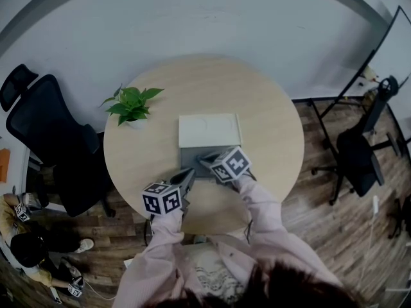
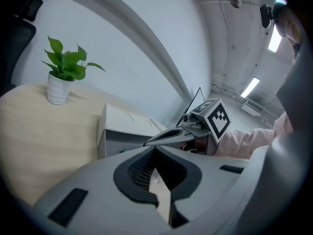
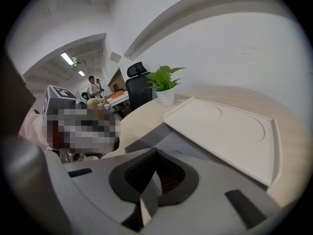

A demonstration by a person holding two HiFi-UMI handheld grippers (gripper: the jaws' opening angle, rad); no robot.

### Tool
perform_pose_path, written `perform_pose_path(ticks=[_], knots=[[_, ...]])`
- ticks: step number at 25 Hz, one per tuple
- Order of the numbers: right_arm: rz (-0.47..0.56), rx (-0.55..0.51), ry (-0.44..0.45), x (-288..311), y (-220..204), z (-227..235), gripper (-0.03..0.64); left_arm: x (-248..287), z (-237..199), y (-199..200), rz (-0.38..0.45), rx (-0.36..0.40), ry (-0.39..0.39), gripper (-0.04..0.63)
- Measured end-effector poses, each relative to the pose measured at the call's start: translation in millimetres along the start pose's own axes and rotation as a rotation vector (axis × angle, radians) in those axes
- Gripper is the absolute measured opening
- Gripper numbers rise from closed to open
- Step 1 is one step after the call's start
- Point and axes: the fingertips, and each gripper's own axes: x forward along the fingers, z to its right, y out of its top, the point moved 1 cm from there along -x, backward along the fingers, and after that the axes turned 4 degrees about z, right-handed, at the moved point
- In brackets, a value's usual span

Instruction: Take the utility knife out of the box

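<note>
Pale wood made up the round counter [image 1: 270, 127], with plank flooring [image 1: 321, 230] around it and a black office chair [image 1: 48, 130] at nine o'clock. Print was scarce: all I could make out were the black-and-white square markers on the tools' cubes. From the head view a white lid [image 1: 209, 130] lay flat at the counter's centre. The grey box [image 1: 192, 154] touched it at six o'clock, and a potted plant [image 1: 131, 104] stood at ten o'clock of the lid. Both the left tool [image 1: 188, 174] and the right tool [image 1: 205, 160] sat at the box's near edge. Each tool's own view showed its jaws pressed together on nothing. Only the right gripper view showed the round recess moulded into the lid, and people [image 3: 93, 86] standing far back in the room. Only the left gripper view showed ceiling strip lights [image 2: 250, 87] and the striped sleeve [image 2: 244, 141] behind the right tool. The utility knife I couldn't pick out in any view; the tools covered most of the box's inside.
</note>
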Motion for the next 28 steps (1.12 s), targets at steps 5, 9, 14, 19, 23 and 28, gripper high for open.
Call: perform_pose_path(ticks=[5, 9, 14, 19, 23, 28], knots=[[-0.063, -0.032, -0.022, 5.9, -6.5, 7.7, 0.003, 2.4, -2.0, -2.2, -0.012, -0.009, 0.002, 0.006], [-0.094, -0.042, -0.039, 9.5, -11.9, 12.6, 0.005, 3.9, -4.2, -4.2, -0.017, -0.015, 0.001, 0.006], [-0.122, -0.055, -0.064, 11.7, -15.1, 19.3, 0.012, 5.6, -6.3, -5.1, -0.022, -0.024, 0.002, 0.006], [-0.156, -0.077, -0.097, 11.5, -19.1, 25.9, 0.026, 6.6, -6.7, -7.2, -0.028, -0.030, 0.005, 0.006], [-0.170, -0.084, -0.108, 12.4, -21.5, 29.7, 0.055, 7.8, -7.3, -6.6, -0.028, -0.033, 0.007, 0.006], [-0.180, -0.095, -0.121, 13.9, -24.9, 33.5, 0.087, 7.6, -9.4, -6.7, -0.028, -0.036, 0.014, 0.006]])
